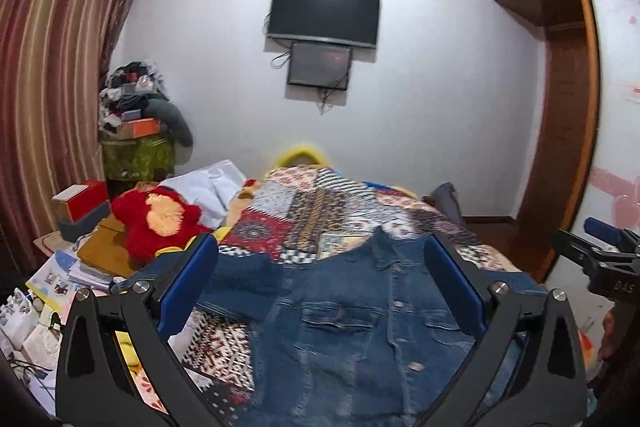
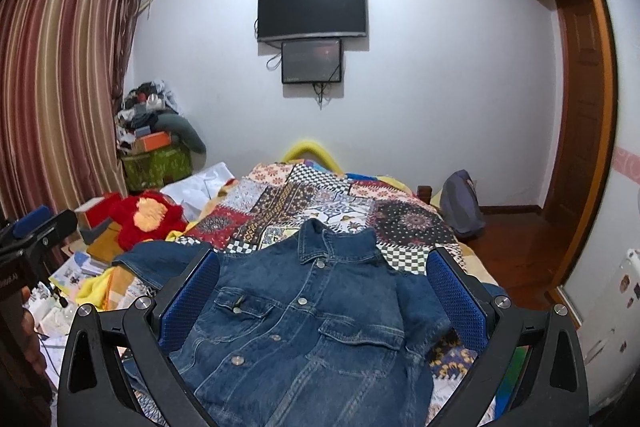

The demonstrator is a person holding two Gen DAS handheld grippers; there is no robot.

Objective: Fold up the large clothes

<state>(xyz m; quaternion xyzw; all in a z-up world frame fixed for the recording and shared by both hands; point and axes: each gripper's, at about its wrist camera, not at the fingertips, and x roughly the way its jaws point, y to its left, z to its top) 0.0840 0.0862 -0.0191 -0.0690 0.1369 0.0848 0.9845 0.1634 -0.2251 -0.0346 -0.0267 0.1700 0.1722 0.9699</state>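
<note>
A blue denim jacket [image 2: 312, 311] lies front up and buttoned on the patchwork quilt [image 2: 320, 199], collar toward the far wall, left sleeve spread out to the left. It also shows in the left wrist view [image 1: 344, 319]. My left gripper [image 1: 320, 287] hovers open over the jacket's left half, holding nothing. My right gripper [image 2: 322, 291] hovers open over the jacket's chest, holding nothing. The right gripper also appears at the right edge of the left wrist view [image 1: 608, 247], and the left gripper at the left edge of the right wrist view [image 2: 36, 231].
A red plush toy [image 2: 144, 219] and white cloth [image 2: 200, 187] lie left on the bed. Boxes, books and papers [image 1: 80, 259] crowd the left side. A clutter pile [image 2: 152, 131] stands by the curtain. A grey backpack [image 2: 464, 203] sits at the bed's right.
</note>
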